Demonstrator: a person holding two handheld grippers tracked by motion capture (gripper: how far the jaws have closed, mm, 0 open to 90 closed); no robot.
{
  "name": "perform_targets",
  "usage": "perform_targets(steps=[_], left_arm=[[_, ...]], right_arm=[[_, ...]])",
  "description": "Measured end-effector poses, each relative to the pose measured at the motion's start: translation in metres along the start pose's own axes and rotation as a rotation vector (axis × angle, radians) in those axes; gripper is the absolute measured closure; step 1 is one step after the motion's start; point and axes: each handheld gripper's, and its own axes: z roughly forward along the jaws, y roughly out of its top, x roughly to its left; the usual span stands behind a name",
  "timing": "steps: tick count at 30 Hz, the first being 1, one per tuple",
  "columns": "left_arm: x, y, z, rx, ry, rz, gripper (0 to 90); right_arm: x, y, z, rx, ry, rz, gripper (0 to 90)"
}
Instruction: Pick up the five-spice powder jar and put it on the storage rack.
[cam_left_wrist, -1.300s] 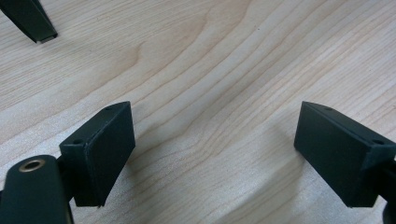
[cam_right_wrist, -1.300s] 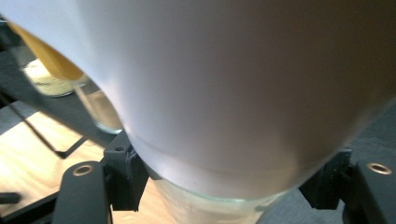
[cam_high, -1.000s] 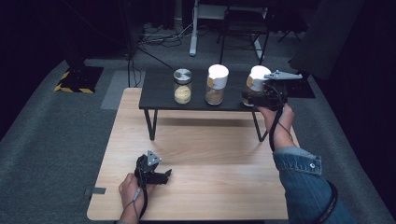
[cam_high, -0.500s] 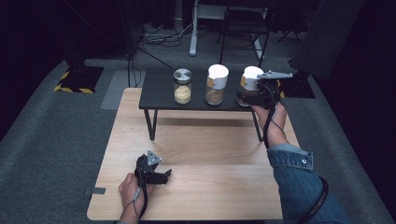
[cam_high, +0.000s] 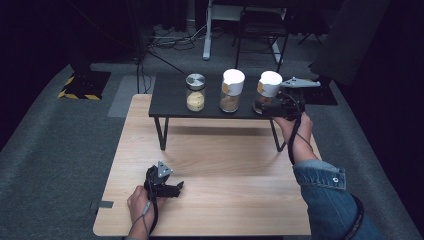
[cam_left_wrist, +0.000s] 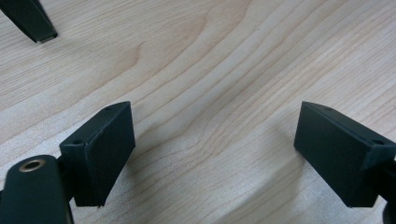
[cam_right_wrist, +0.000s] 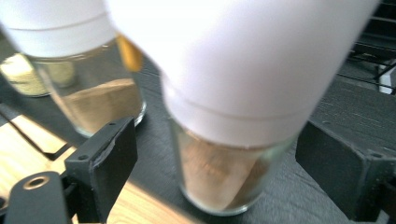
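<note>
Right gripper (cam_high: 274, 104): at the right end of the black shelf (cam_high: 170, 97), jaws apart on either side of the white-capped jar (cam_high: 268, 91); they have just been opening, and in the right gripper view neither pad touches the glass.
White-capped jar: upright near the shelf's right end and front edge, brown powder in its lower part, standing between the open jaws (cam_right_wrist: 229, 154).
Middle jar (cam_high: 232, 90): also white-capped, upright at the shelf's centre, just left of the first.
Metal-lidded jar (cam_high: 195, 92): left of centre on the shelf, holding yellow grains.
Left gripper (cam_high: 176, 189): resting on the wooden table (cam_high: 225, 165) near its front left corner, jaws spread wide over bare wood (cam_left_wrist: 210, 154), nothing between them.
Shelf: standing across the table's far edge on thin black legs.
</note>
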Motion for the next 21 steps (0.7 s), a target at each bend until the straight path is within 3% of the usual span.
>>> perform_targets(steps=[21], left_arm=[[0.0, 0.0, 0.0, 0.0, 0.001, -0.001, 12.4]], right_arm=[[0.008, -0.029, -0.068, -0.065, 0.052, -0.017, 12.8]])
